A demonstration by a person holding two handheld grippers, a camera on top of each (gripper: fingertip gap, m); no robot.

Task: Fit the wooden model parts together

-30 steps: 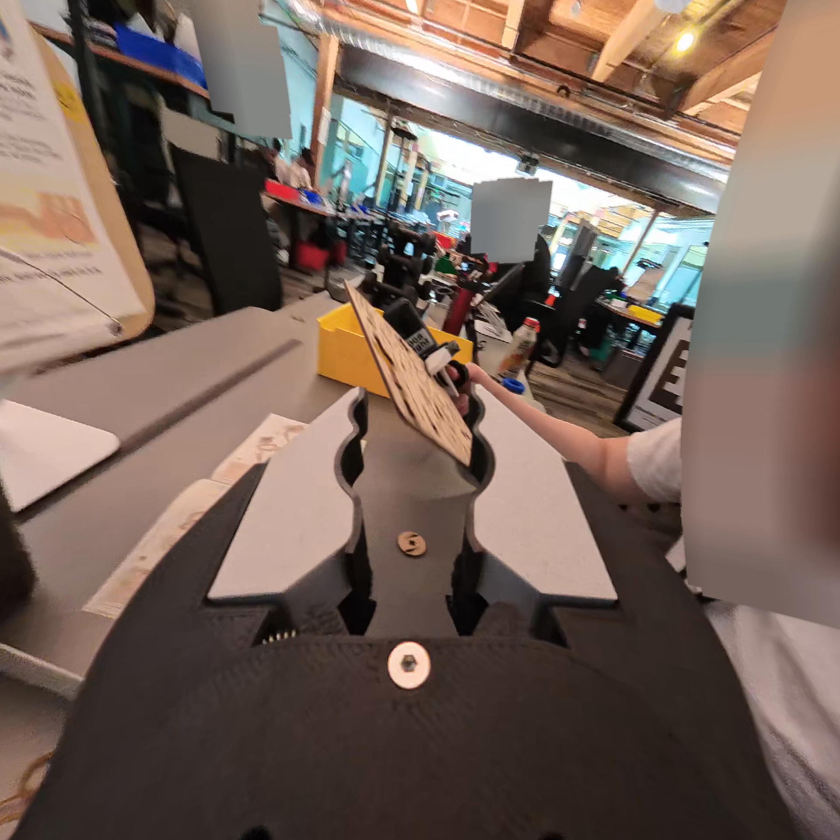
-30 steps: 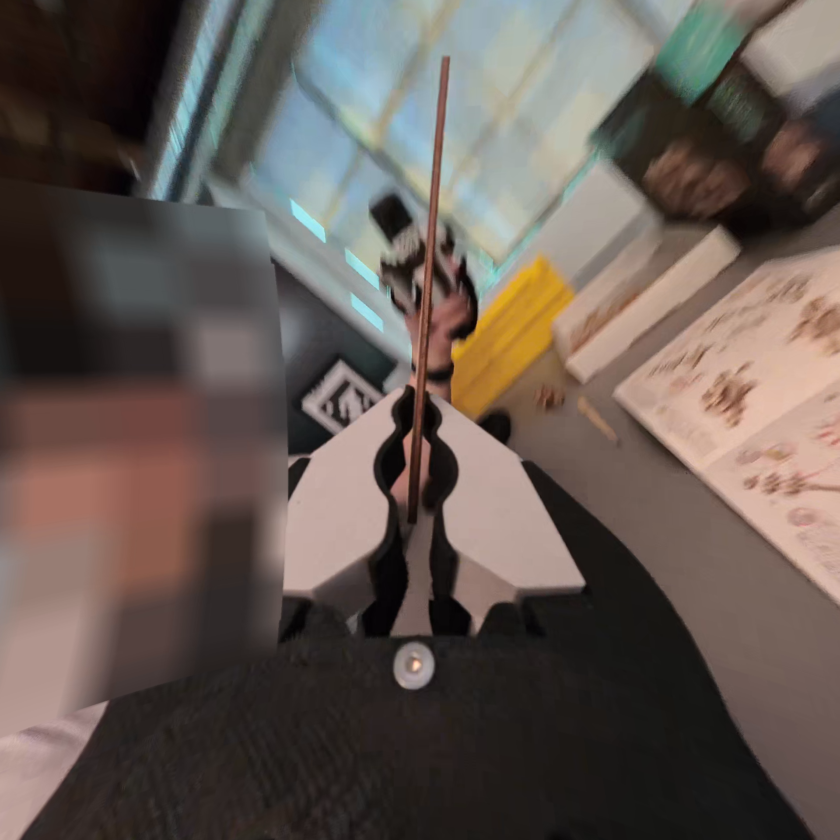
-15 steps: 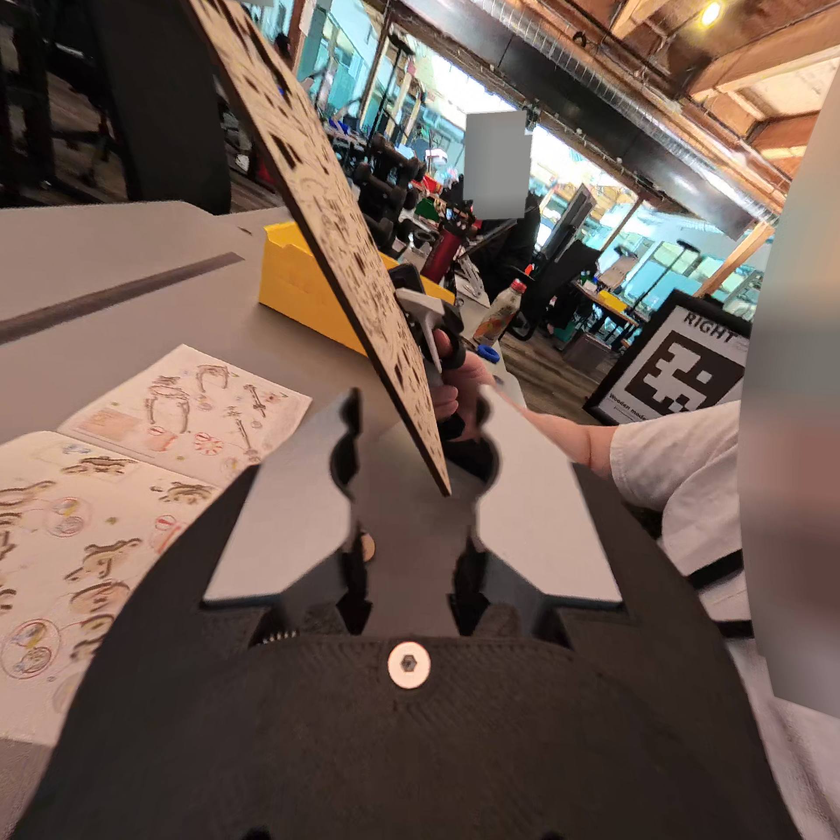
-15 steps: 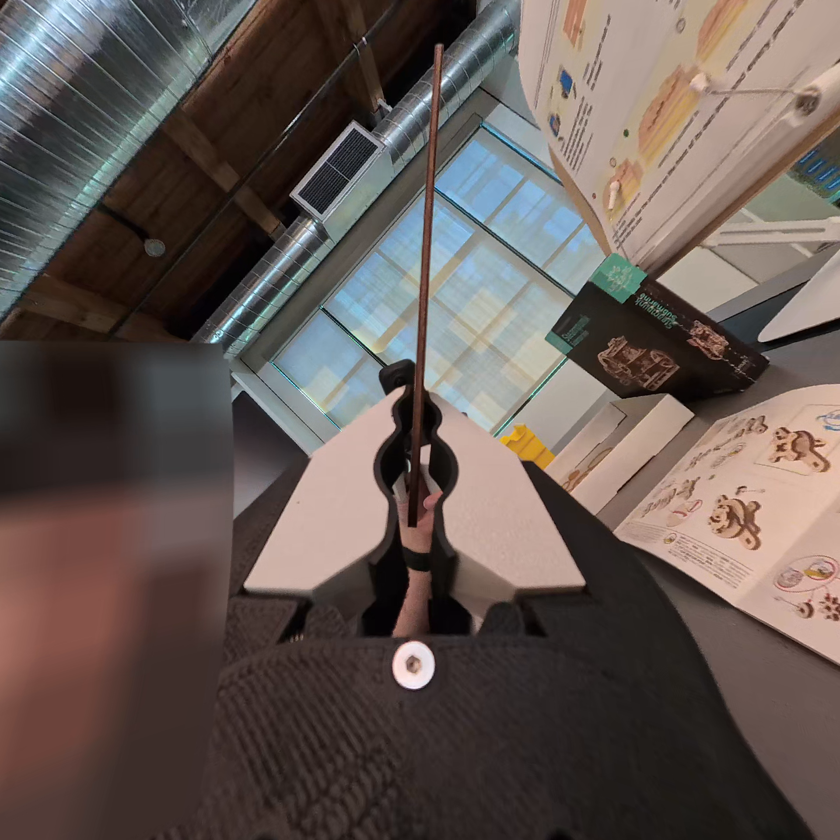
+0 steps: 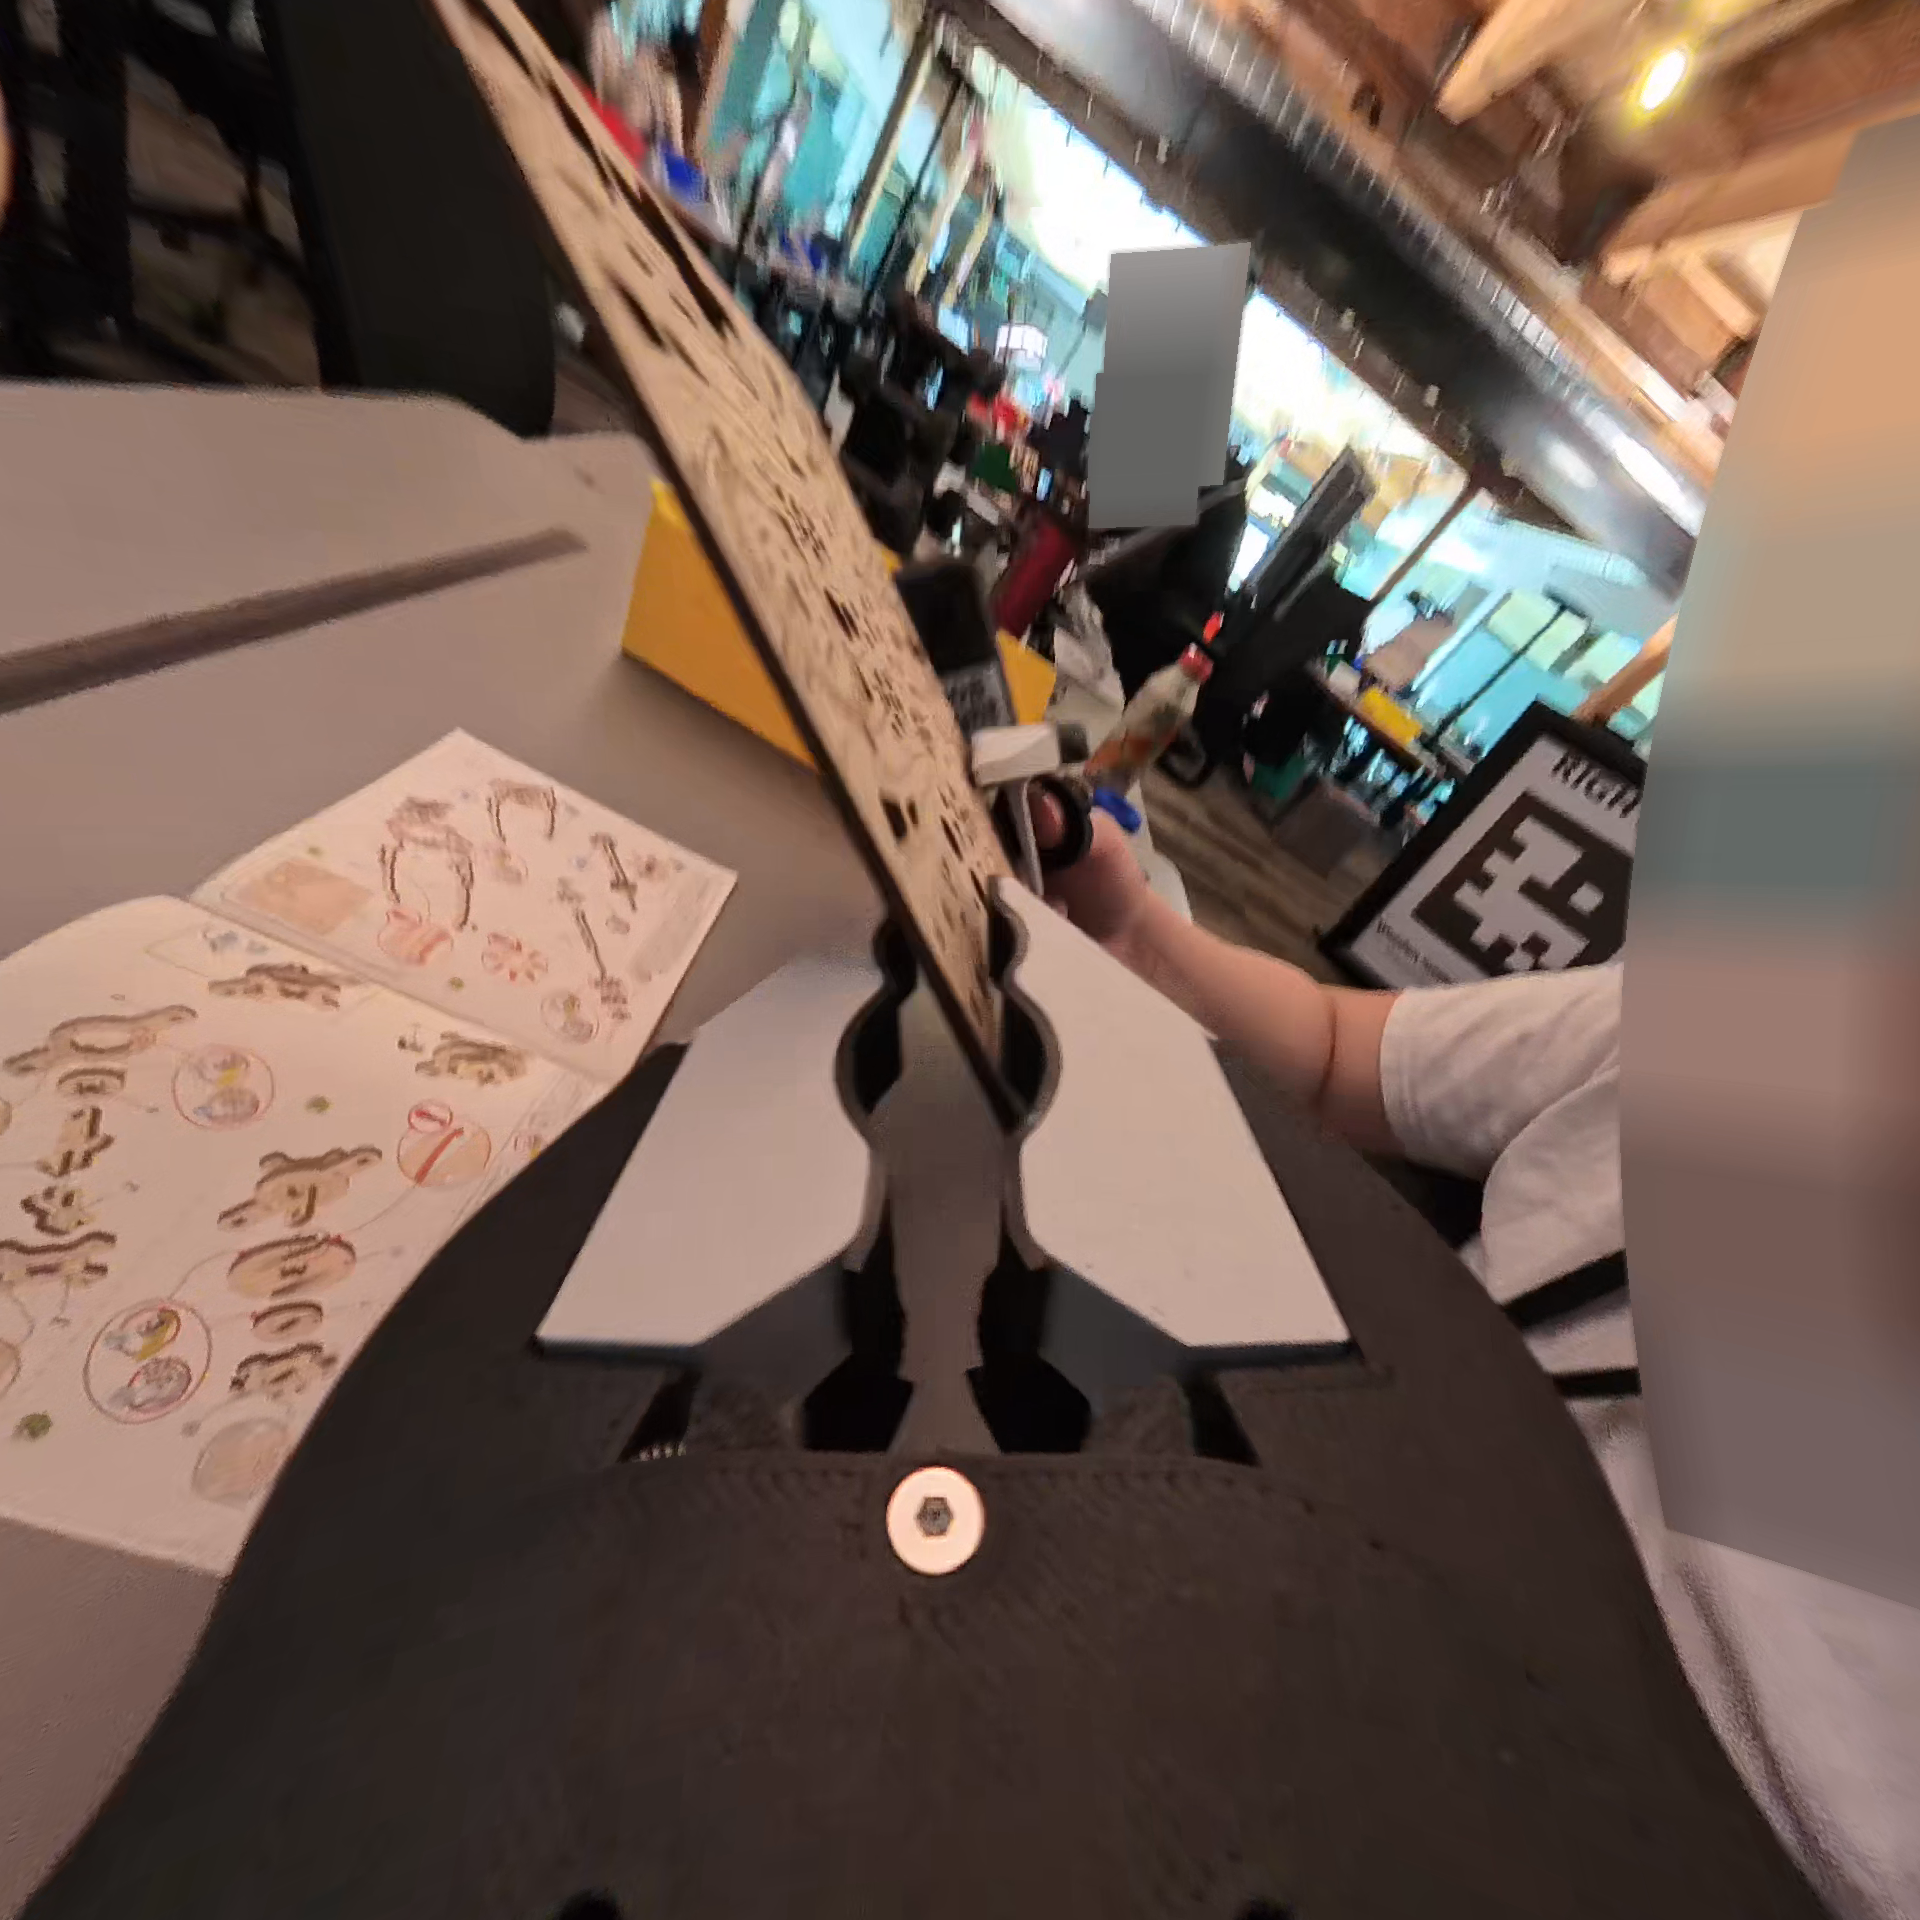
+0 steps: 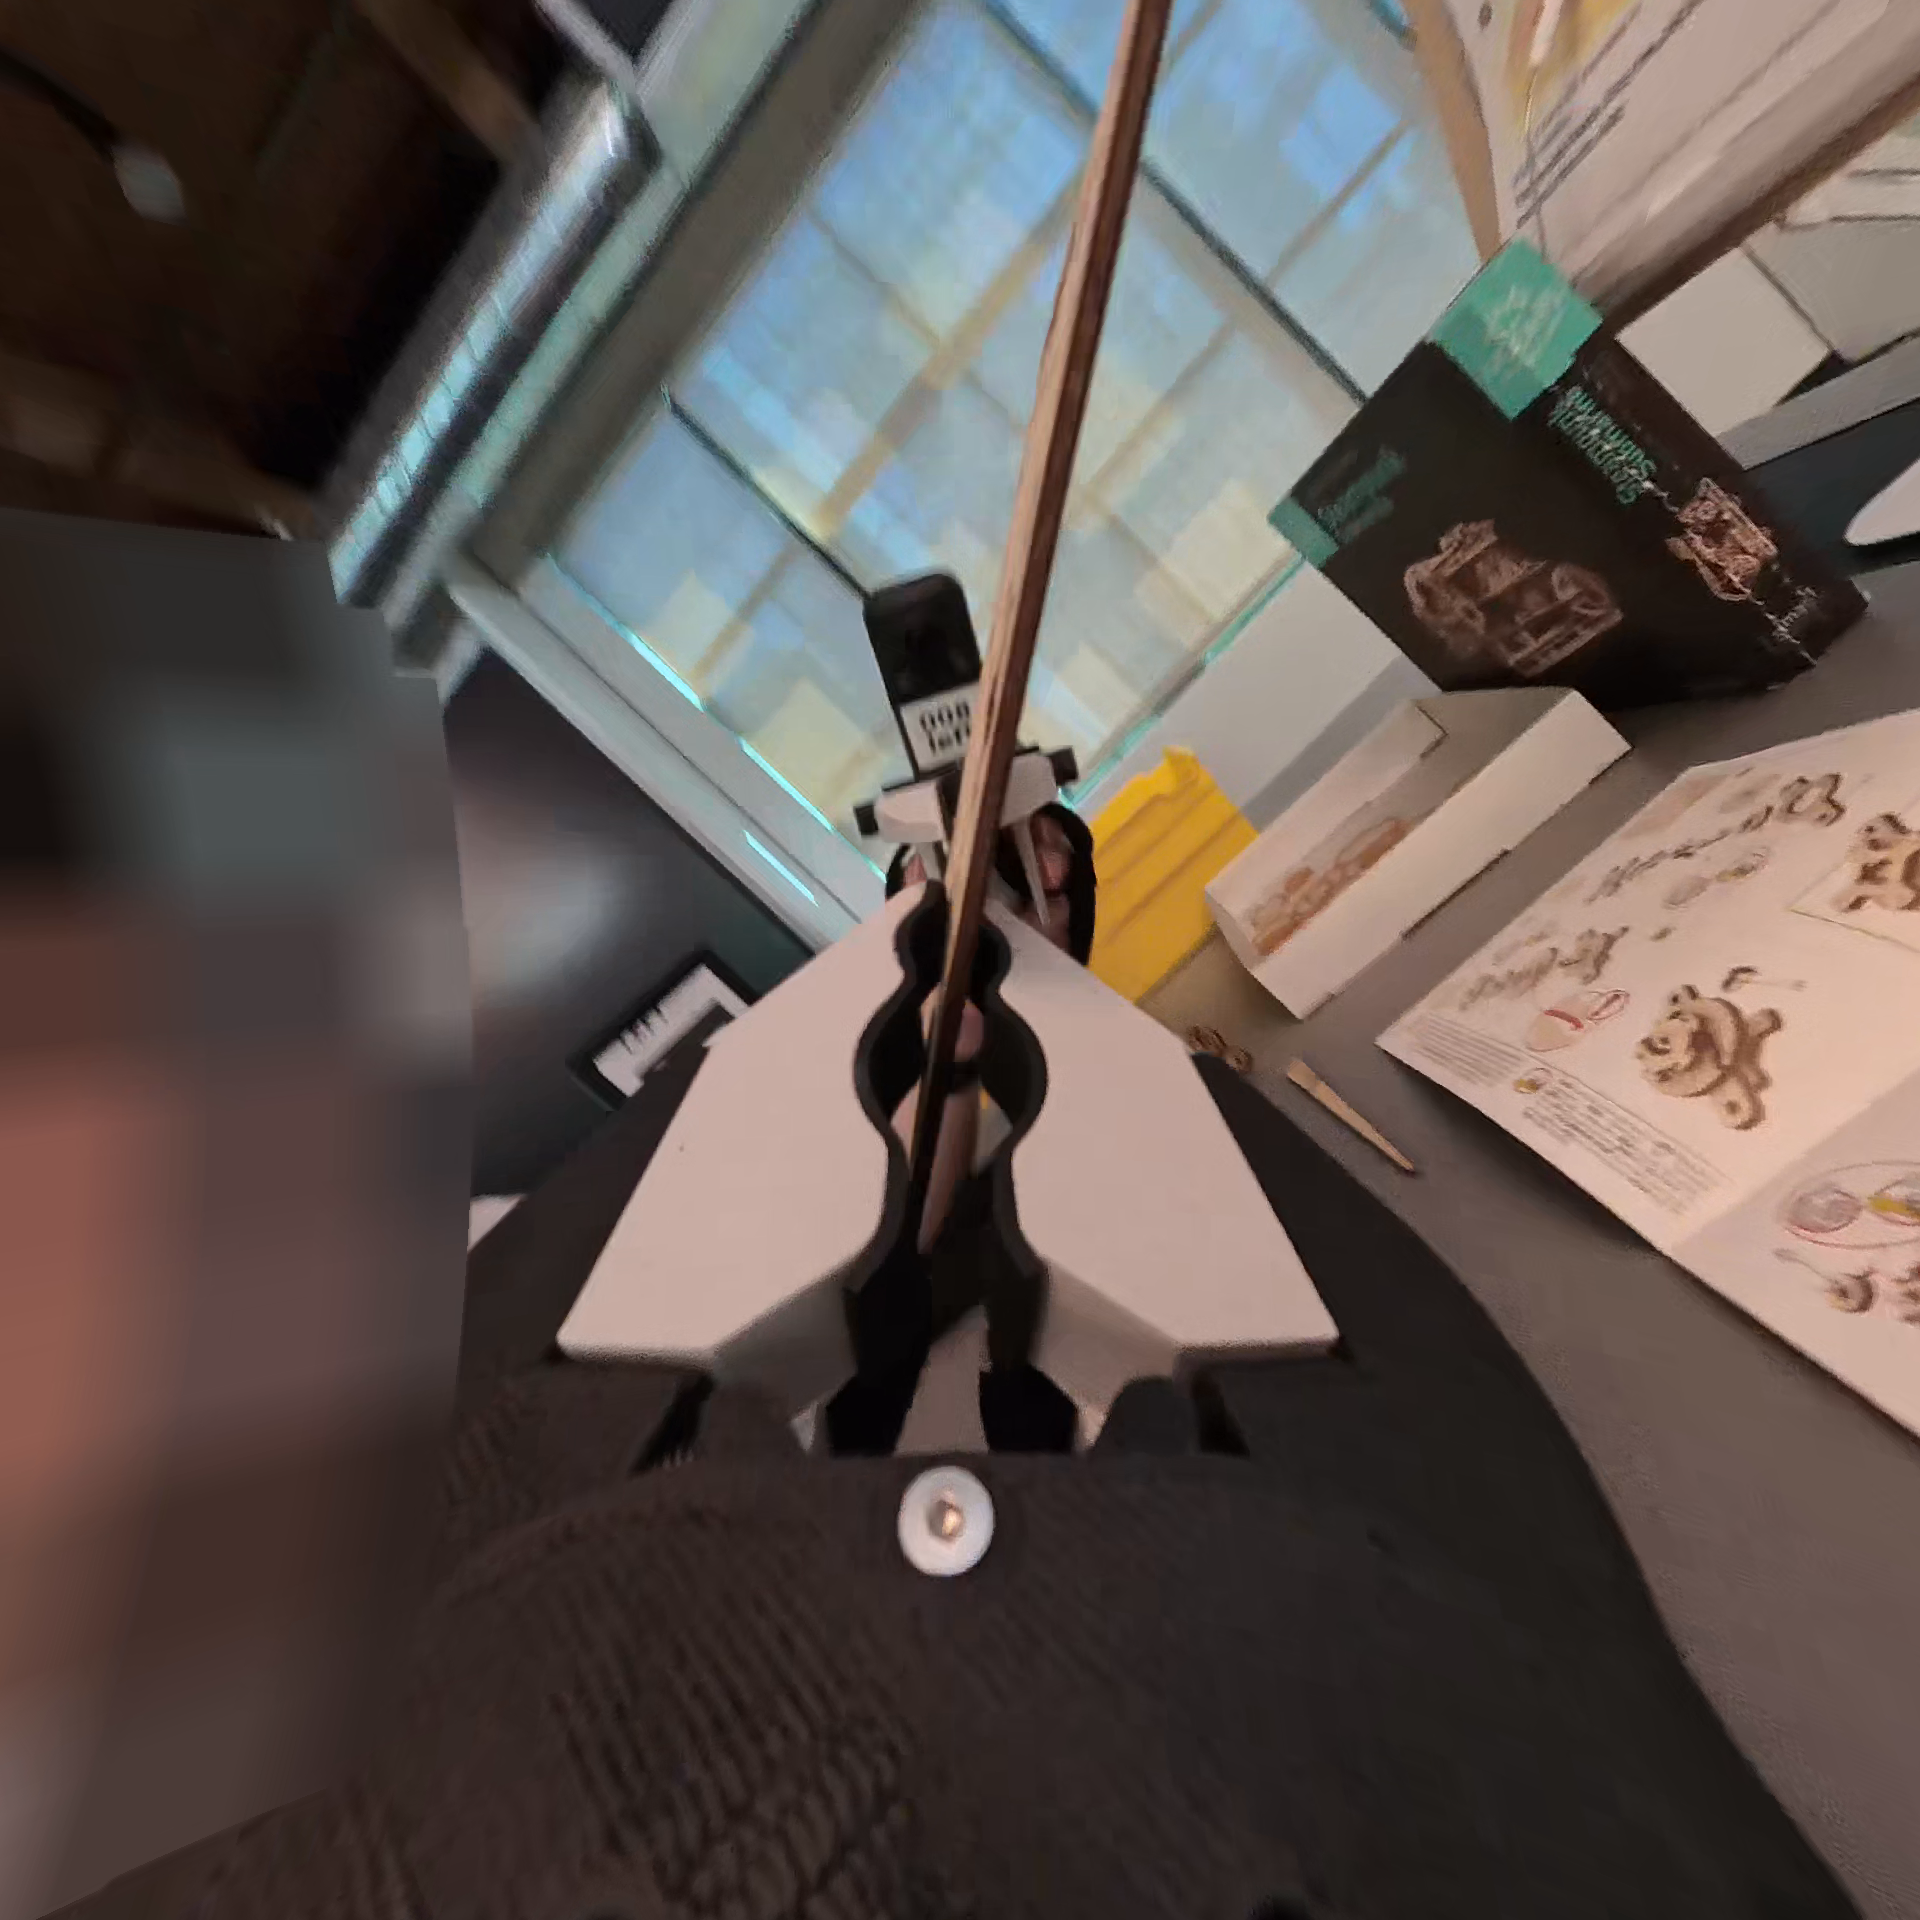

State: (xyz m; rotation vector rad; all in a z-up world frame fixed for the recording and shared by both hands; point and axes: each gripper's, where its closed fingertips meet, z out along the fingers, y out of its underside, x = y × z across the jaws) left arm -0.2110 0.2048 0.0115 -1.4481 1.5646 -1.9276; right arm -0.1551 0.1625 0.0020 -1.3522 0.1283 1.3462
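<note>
A thin wooden sheet of laser-cut model parts (image 5: pixel 790 540) is held up in the air, tilted, above the grey table (image 5: pixel 260 520). My left gripper (image 5: pixel 951 935) has its fingers drawn in on the sheet's lower corner. In the right wrist view the sheet (image 6: pixel 1049 416) shows edge-on as a thin brown line, and my right gripper (image 6: pixel 951 925) is shut on its lower end. Each gripper shows beyond the sheet in the other's view: the right one (image 5: pixel 1029 769) with a hand on it, the left one (image 6: pixel 961 800).
An open instruction booklet (image 5: pixel 312 1039) lies on the table; it also shows in the right wrist view (image 6: pixel 1662 987). A yellow bin (image 5: pixel 696 644), a black kit box (image 6: pixel 1558 520), a white box (image 6: pixel 1403 831) and a small wooden stick (image 6: pixel 1345 1114) are on the table. The grippers' ends are close to 8 cm from one another.
My left gripper's fingers have closed in from wide open onto the sheet's corner. The sheet has come nearer and tilted in the right wrist view. Both views have swung.
</note>
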